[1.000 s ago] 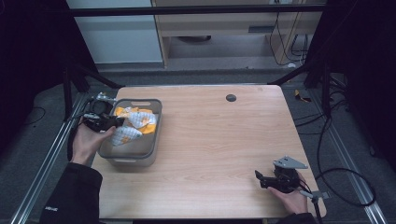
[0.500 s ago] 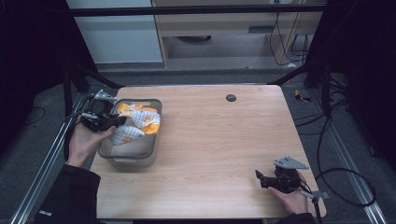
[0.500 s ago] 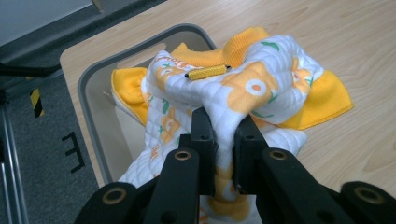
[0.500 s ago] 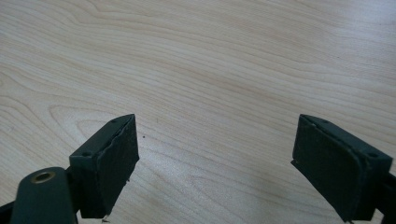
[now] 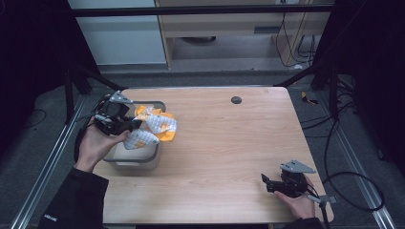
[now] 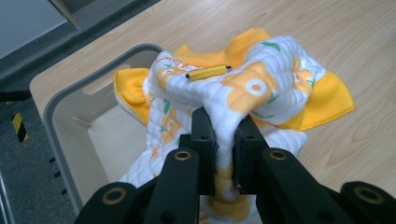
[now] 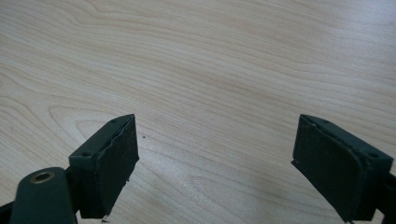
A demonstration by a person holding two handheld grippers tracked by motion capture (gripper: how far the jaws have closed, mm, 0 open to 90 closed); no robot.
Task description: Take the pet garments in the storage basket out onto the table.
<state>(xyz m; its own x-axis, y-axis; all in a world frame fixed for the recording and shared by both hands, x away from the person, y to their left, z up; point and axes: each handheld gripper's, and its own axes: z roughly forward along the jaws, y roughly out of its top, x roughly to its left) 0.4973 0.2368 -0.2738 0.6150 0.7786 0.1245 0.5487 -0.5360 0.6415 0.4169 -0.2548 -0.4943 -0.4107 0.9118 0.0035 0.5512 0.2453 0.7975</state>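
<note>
My left gripper (image 5: 130, 127) (image 6: 225, 140) is shut on a white quilted cloth with orange and yellow print (image 5: 154, 127) (image 6: 243, 91), lifted above a grey bin (image 5: 133, 160) (image 6: 60, 100) at the table's left. The cloth hangs partly over the bin's right rim and the wood. A small yellow threaded rod (image 6: 208, 71) lies on top of the cloth. My right gripper (image 5: 265, 182) (image 7: 215, 163) rests low over the bare wood near the front right edge, jaws wide apart with nothing between them.
The wooden table (image 5: 229, 143) has a small dark round hole (image 5: 236, 99) near its far edge. Metal frame rails (image 5: 45, 162) run along the left and right sides. Cables (image 5: 353, 191) trail off the right edge.
The left gripper has risen and moved right, pulling the cloth up out of the bin and partly over its right rim. The right gripper has stayed still.
</note>
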